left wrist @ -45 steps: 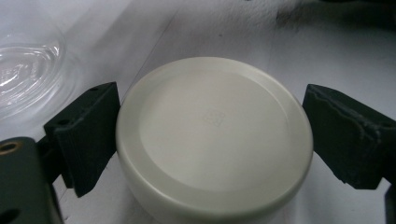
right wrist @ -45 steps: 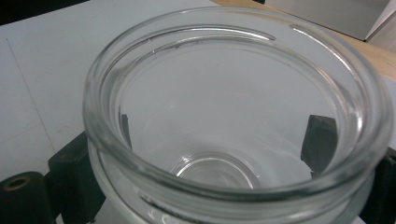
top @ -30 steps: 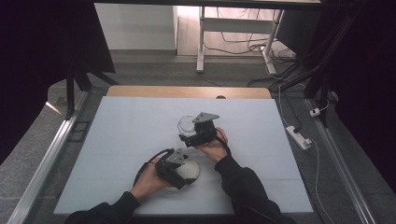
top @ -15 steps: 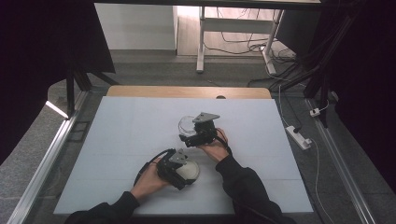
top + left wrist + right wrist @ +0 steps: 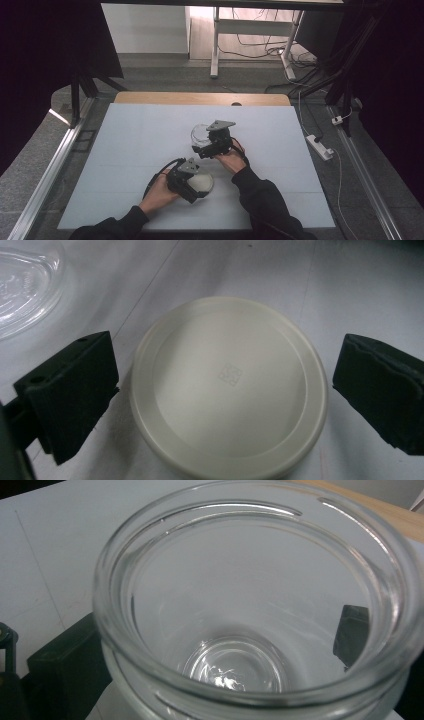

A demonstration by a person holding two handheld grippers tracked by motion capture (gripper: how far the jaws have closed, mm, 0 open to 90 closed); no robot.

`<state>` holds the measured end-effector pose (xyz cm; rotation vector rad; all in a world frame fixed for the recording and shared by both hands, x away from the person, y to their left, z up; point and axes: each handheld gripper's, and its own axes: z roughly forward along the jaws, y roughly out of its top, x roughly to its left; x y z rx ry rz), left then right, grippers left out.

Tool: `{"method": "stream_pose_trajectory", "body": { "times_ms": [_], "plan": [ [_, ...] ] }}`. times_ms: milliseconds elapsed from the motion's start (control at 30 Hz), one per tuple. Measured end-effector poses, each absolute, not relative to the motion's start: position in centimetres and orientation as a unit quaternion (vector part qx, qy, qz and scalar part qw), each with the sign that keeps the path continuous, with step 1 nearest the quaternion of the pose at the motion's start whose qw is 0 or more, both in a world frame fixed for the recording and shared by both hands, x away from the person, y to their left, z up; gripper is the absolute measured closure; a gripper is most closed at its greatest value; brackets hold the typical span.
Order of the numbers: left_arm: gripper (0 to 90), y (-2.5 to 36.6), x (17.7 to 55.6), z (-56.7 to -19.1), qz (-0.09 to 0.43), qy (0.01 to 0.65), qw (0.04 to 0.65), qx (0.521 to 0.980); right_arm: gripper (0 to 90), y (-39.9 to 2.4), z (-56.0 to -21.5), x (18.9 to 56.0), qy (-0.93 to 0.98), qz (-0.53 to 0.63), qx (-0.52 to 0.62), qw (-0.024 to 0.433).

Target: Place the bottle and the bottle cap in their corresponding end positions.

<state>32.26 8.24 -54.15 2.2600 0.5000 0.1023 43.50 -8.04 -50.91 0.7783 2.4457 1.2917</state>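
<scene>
A: Black jaws of left gripper (image 5: 220, 405) spread wide, straddling cream lid (image 5: 227, 385) lying flat on white table (image 5: 130, 135); not yet touching it.

B: Right gripper (image 5: 212, 145)?

A: Clamped on clear glass jar (image 5: 250, 605), one jaw each side, mouth open and empty. Jar just beyond lid, up-table and slightly right.

B: Step in hand?

A: Likely picking up lid to cap jar. Next: close on lid rim, lift, carry over jar mouth, seat level.

B: Versus earlier?

A: Little changed; left gripper edged closer over lid. Jar unmoved.
</scene>
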Motion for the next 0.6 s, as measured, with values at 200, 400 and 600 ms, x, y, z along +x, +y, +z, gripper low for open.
{"method": "stream_pose_trajectory", "body": {
  "times_ms": [200, 400, 600],
  "plan": [
    [0.0, 8.6, 32.0, -53.8, 0.042, 0.203, 0.412, 0.887, 0.0, -8.3, -50.7, 43.4, 0.842, 0.449, 0.270, 0.128],
    [0.0, 9.5, 31.8, -53.1, 0.046, 0.213, 0.426, 0.878, 0.0, -8.6, -50.3, 43.0, 0.840, 0.451, 0.270, 0.134],
    [0.0, 10.4, 31.6, -52.7, 0.042, 0.224, 0.431, 0.873, 0.0, -9.0, -49.9, 42.5, 0.839, 0.451, 0.271, 0.138]
  ]
}}
